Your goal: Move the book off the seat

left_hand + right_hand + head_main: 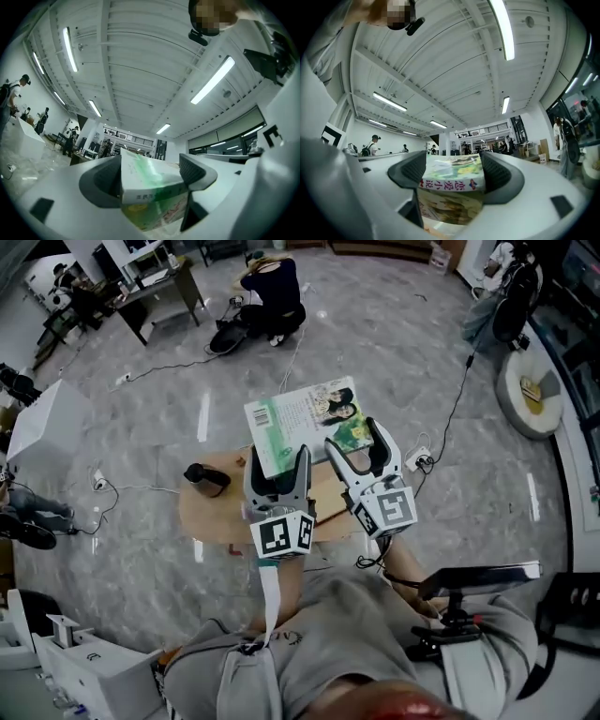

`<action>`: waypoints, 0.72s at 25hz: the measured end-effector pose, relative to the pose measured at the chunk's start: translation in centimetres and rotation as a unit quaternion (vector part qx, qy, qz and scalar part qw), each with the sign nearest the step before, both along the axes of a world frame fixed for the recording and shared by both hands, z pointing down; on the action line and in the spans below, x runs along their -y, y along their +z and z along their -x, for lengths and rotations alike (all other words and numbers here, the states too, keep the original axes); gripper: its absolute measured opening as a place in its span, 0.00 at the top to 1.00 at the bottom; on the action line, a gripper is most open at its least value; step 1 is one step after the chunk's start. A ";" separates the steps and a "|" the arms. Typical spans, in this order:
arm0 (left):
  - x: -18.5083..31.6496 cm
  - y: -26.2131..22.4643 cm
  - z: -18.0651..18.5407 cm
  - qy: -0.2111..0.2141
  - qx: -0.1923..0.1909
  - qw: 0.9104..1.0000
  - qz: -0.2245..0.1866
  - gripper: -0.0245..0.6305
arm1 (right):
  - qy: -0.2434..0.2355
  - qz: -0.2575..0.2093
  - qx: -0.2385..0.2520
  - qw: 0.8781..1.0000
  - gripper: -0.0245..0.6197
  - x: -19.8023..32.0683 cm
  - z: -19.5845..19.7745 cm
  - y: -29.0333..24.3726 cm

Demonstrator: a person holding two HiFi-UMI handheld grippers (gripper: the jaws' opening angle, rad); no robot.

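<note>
The book (302, 420) is in both my grippers, each pinching its near edge, and most of it sticks out ahead of the jaws with nothing under it. It looks lifted off the round wooden seat (211, 517), its far half out over the floor (375, 343), though looking down from above I can't be sure of the gap.

My left gripper (279, 465) is closed on the corner by the spine. In its own view the book fills the space between the pads. My right gripper (356, 439) is clamped on the same edge further along, jaws standing wide because the book is thick.

The main risk I see is the overhang: the unsupported weight could lever the book down and slide it out of the pads. If my two hands drift apart or twist unevenly, the cover could bend or the pages fan open and loosen one grip.

A small black thing (206, 478) sits on the seat just left of my left gripper, and a careless sideways swing could knock it. Cables (450, 418) trail over the floor, a poor place to set the book down.
</note>
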State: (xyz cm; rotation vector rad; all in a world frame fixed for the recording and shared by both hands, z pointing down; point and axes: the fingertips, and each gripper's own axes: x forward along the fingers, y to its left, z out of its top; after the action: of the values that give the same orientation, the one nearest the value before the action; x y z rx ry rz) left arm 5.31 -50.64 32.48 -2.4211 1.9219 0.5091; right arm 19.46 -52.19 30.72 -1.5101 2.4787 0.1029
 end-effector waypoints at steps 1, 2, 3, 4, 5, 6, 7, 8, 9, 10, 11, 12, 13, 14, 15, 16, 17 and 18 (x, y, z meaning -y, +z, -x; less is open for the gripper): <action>0.8 0.4 0.2 0.005 -0.005 1.000 -0.002 0.36 | 0.002 -0.001 -0.005 1.000 0.40 0.6 0.2 0.3; 1.7 0.7 0.4 0.009 -0.012 1.000 -0.004 0.36 | 0.004 -0.004 -0.010 1.000 0.40 1.3 0.4 0.3; 2.7 0.6 0.6 0.013 -0.018 1.000 -0.007 0.36 | 0.007 -0.007 -0.014 1.000 0.40 2.1 0.7 0.0; 3.7 0.2 1.0 0.016 -0.025 1.000 -0.010 0.36 | 0.011 -0.010 -0.018 1.000 0.40 3.1 1.0 -0.6; 4.9 -0.4 1.3 0.016 -0.030 0.999 -0.013 0.36 | 0.013 -0.013 -0.021 1.000 0.40 4.2 1.4 -1.4; 6.0 -0.9 1.7 0.016 -0.034 0.999 -0.014 0.36 | 0.015 -0.015 -0.023 1.000 0.40 5.3 1.7 -2.0; 7.0 -1.4 1.8 0.015 -0.036 0.999 -0.014 0.36 | 0.014 -0.014 -0.025 0.999 0.40 6.3 1.8 -2.5; 7.9 -1.6 1.8 0.013 -0.038 0.999 -0.011 0.36 | 0.012 -0.011 -0.027 0.999 0.40 7.2 1.9 -2.8; 8.5 -1.8 1.7 0.011 -0.039 0.999 -0.006 0.36 | 0.009 -0.008 -0.028 1.000 0.40 8.0 1.8 -3.0; 8.9 -2.0 1.6 0.006 -0.038 0.999 -0.003 0.36 | 0.005 -0.005 -0.028 1.000 0.40 8.6 1.7 -3.2; 9.2 -2.3 1.6 0.000 -0.035 0.999 -0.003 0.36 | -0.001 -0.005 -0.026 1.000 0.40 9.1 1.7 -3.4; 9.5 -2.7 1.6 -0.007 -0.032 0.999 -0.005 0.36 | -0.008 -0.007 -0.023 1.000 0.40 9.6 1.7 -3.7; 9.9 -3.1 1.7 -0.015 -0.029 0.999 -0.009 0.36 | -0.017 -0.011 -0.020 1.000 0.40 10.1 1.8 -4.1; 10.3 -3.6 1.8 -0.024 -0.025 0.999 -0.013 0.36 | -0.026 -0.015 -0.016 0.999 0.40 10.7 1.9 -4.5; 10.7 -4.1 1.9 -0.032 -0.023 0.999 -0.016 0.36 | -0.035 -0.018 -0.012 0.999 0.40 11.3 2.0 -4.9; 10.9 -4.5 1.8 -0.041 -0.021 0.999 -0.019 0.36 | -0.044 -0.022 -0.010 0.999 0.40 11.8 1.9 -5.3; 11.0 -5.0 1.7 -0.049 -0.019 0.998 -0.023 0.36 | -0.051 -0.026 -0.008 0.998 0.40 12.1 1.9 -5.7; 11.1 -5.4 1.5 -0.057 -0.017 0.998 -0.027 0.36 | -0.059 -0.031 -0.007 0.998 0.40 12.4 1.8 -6.1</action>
State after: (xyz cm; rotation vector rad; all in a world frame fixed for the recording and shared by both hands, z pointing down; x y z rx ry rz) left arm 3.77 -61.74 27.07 -2.2696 2.0154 0.5933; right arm 17.70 -64.63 24.62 -1.3411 2.5433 0.1676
